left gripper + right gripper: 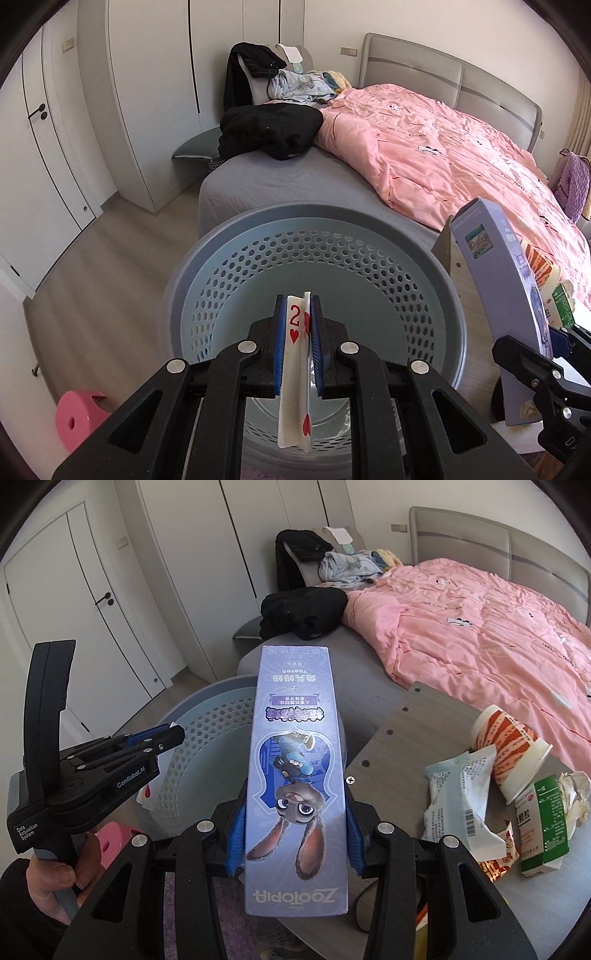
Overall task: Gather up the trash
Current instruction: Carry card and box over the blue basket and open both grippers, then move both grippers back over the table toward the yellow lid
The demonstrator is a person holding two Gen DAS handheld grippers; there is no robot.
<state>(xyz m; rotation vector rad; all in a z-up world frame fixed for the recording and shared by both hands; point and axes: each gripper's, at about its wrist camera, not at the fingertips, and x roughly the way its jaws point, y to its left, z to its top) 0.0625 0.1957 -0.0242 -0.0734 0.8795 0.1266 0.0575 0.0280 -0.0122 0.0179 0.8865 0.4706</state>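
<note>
Playing card, a two of hearts, is pinched edge-on in the left gripper above the open perforated basket. Right gripper clamps a purple carton beside the basket rim. Wrappers lie on the grey table; the bed stands close behind.

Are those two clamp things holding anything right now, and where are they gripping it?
Yes. The left gripper pinches a folded playing card across its upper half; the right gripper clamps the purple Zootopia box by its long sides, below the middle.
</note>
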